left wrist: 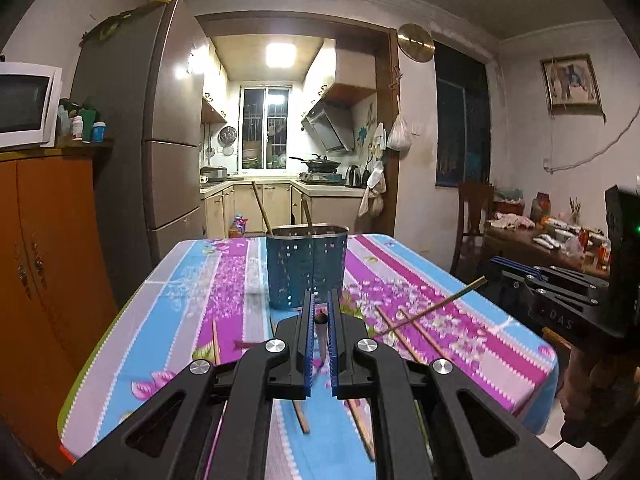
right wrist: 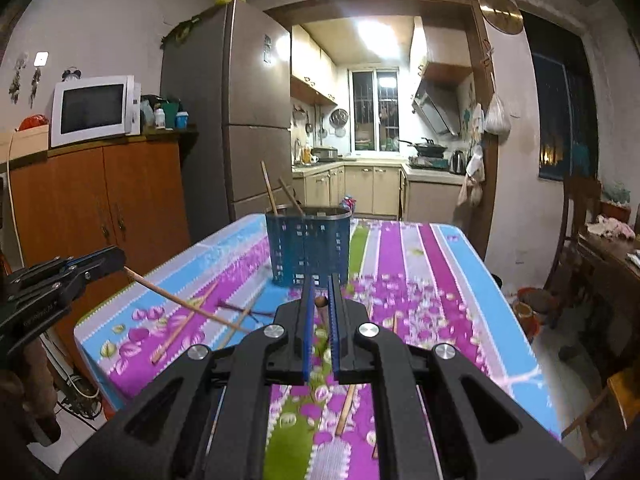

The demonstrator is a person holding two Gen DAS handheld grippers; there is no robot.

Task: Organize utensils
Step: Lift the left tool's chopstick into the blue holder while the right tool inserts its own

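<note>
A blue perforated utensil holder (left wrist: 306, 266) stands mid-table with two chopsticks (left wrist: 261, 208) leaning in it; it shows in the right wrist view (right wrist: 308, 250) too. My left gripper (left wrist: 320, 312) is shut on a wooden chopstick (left wrist: 321, 317), seen end-on between the jaws, just short of the holder. My right gripper (right wrist: 320, 300) is shut on another chopstick (right wrist: 320, 301), also end-on, near the holder. From the left wrist view the right gripper (left wrist: 494, 272) holds its chopstick (left wrist: 432, 306) slanting down over the table. Loose chopsticks (right wrist: 184, 320) lie on the cloth.
The table has a striped floral cloth (left wrist: 420, 280). An orange cabinet (left wrist: 44, 240) with a microwave (right wrist: 94, 110) and a fridge (left wrist: 160, 128) stand to the left. A chair (left wrist: 474, 216) and a cluttered side table (left wrist: 544, 240) stand to the right.
</note>
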